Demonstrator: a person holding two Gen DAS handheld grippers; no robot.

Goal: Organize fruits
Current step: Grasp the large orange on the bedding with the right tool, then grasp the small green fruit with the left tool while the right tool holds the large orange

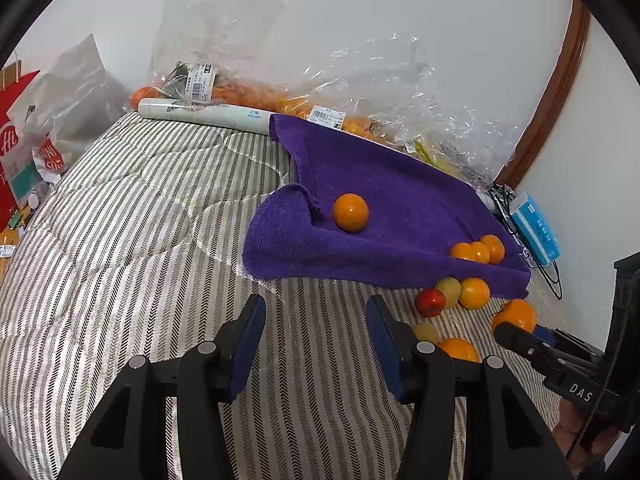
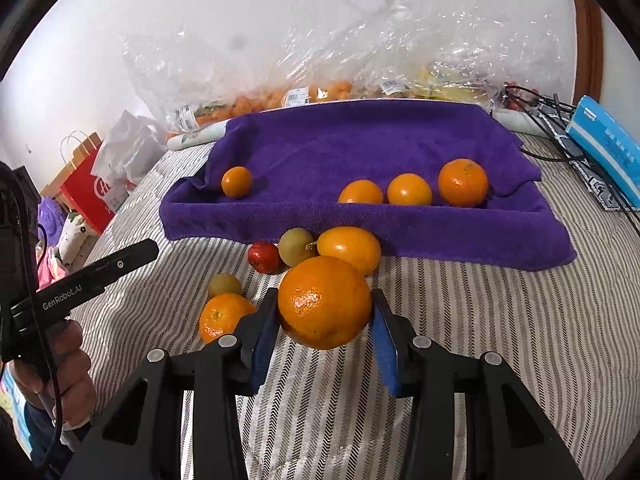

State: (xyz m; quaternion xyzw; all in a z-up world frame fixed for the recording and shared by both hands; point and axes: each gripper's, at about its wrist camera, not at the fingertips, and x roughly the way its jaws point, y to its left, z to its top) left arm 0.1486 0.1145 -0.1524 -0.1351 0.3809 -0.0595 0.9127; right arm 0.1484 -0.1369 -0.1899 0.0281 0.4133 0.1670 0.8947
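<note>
At lower centre of the right wrist view, the right gripper (image 2: 325, 316) clenched a large orange (image 2: 325, 302) between its blue fingers (image 2: 266, 332), above a striped bed cover (image 2: 480, 320). Four oranges sat on the purple towel (image 2: 360, 140) (upper centre). The left gripper (image 1: 316, 340) stood released, nothing between its fingers.

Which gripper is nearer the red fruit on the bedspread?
Right. The right gripper, shut on an orange, sits just in front of the red fruit; the left gripper hangs farther off to its left, empty.
</note>
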